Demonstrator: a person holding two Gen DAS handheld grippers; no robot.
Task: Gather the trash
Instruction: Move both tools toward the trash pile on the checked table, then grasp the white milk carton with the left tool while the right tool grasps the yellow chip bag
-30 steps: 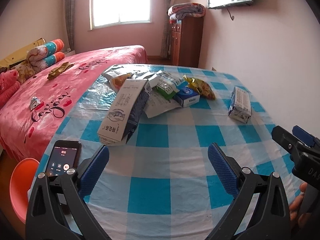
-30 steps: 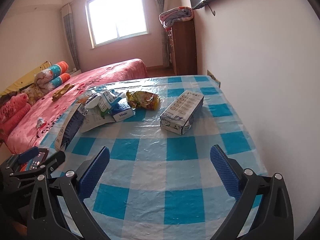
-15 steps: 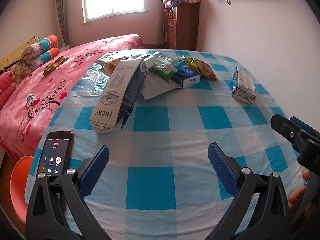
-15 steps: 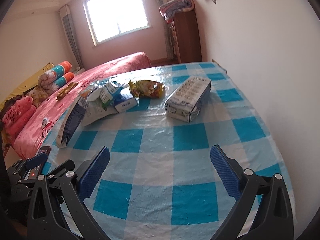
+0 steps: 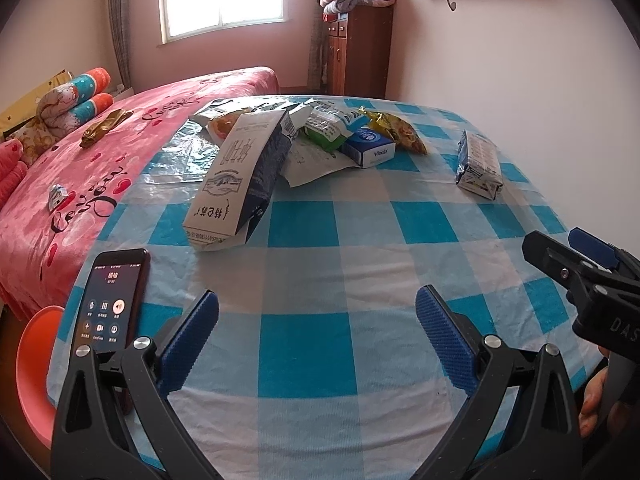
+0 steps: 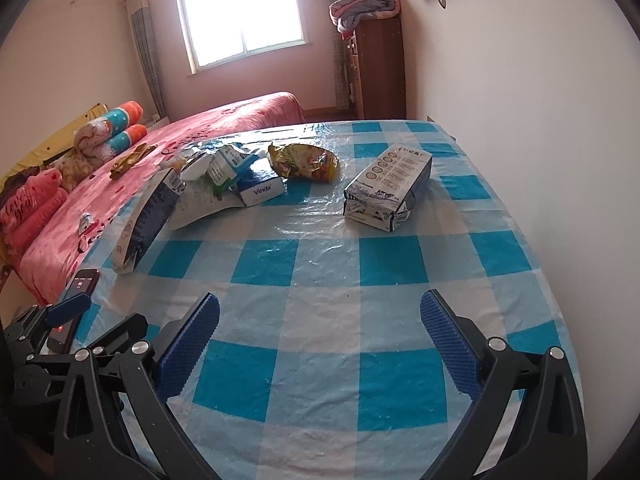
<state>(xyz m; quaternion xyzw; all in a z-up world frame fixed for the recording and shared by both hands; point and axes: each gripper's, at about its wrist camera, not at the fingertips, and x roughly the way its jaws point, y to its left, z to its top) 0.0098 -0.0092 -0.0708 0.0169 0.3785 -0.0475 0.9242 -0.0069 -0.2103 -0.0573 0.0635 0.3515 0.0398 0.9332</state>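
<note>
Both grippers' fingers apart, empty. Only left view shows orange stool (image 5: 30,364) w/ phone (image 5: 112,304) screen.

The blue-and-white tissue box (image 5: 369,153) reads "Vinda"; the right tongs (image 5: 624,330) show "DAS".

Left gripper (image 5: 317,322): jaws spread wide, nothing between them; blue ribbed pads (image 5: 191,338) face each other across the gap. Black finger arms run back to the lower edge of its own view. It also shows at the lower left of the right wrist view (image 6: 72,320), alongside.

Right gripper (image 6: 320,322): jaws equally wide, nothing held. Its black body and blue tip appear at the right edge of the left wrist view (image 5: 580,264). The right hand (image 5: 596,400) grips its handle from below, fingers partly visible.
</note>
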